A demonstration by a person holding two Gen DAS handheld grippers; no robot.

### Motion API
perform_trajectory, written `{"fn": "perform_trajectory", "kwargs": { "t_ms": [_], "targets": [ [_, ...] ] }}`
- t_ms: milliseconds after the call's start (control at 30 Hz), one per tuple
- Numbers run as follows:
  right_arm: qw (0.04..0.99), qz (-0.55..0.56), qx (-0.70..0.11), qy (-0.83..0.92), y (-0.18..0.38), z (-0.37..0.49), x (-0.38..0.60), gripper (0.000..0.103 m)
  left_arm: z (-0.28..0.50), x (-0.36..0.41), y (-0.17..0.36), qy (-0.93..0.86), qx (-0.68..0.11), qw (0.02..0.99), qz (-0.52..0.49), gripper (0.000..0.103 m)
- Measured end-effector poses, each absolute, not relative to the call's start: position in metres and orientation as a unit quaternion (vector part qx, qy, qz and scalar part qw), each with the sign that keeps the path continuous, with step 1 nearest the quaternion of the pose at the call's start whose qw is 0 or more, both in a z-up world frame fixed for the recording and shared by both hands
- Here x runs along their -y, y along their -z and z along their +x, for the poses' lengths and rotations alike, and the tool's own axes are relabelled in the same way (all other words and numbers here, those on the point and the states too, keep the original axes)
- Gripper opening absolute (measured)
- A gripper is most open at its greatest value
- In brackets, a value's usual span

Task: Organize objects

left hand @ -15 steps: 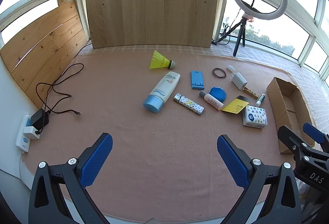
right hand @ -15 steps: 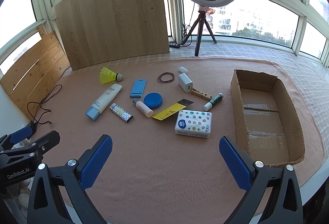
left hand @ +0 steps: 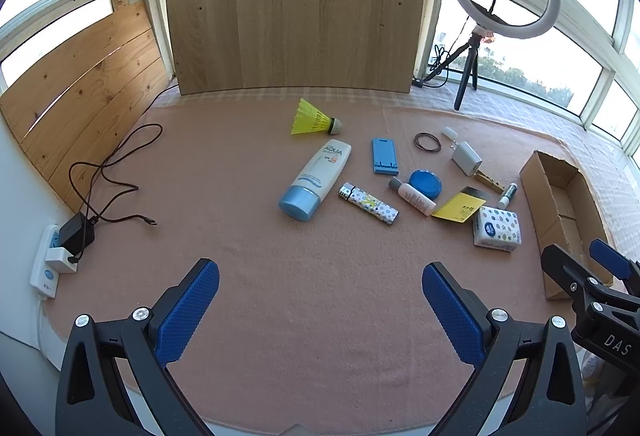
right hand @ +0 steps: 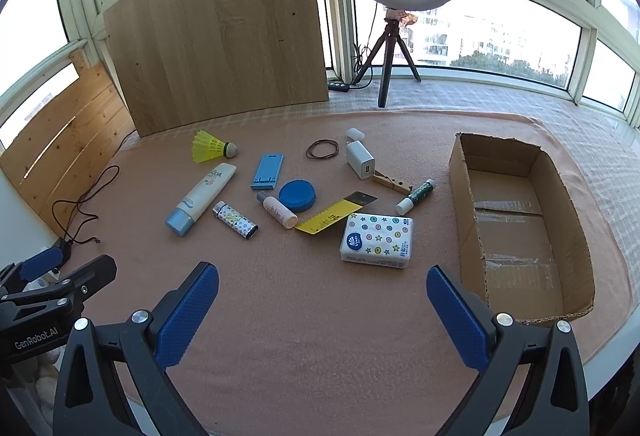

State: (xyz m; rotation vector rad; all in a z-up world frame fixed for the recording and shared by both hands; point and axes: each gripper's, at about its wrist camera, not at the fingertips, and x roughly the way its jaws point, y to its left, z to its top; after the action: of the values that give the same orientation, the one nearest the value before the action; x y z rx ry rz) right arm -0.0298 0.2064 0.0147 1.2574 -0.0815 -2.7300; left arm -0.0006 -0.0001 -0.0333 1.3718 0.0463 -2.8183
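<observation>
Both grippers hang released over the pink mat: the left gripper (left hand: 320,310) and right gripper (right hand: 322,312) fill each frame's bottom, jaws wide, holding nothing. Mid-frame in the right view lie a tissue pack (right hand: 376,241), yellow ruler (right hand: 326,218) and sunscreen tube (right hand: 201,197); the open cardboard box (right hand: 467,236) sits right; a yellow shuttlecock (right hand: 210,147) lies farther back.
</observation>
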Motion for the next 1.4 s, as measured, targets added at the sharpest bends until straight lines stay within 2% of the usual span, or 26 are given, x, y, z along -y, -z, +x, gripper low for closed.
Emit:
{"fn": "perform_trajectory", "kwargs": {
  "t_ms": [1400],
  "targets": [
    [0.072, 0.439, 0.039, 0.895, -0.005, -0.037, -0.212, 0.103, -0.005, 0.001, 0.038, 0.897, -0.012, 0.003, 0.442, 0.103]
  ]
}}
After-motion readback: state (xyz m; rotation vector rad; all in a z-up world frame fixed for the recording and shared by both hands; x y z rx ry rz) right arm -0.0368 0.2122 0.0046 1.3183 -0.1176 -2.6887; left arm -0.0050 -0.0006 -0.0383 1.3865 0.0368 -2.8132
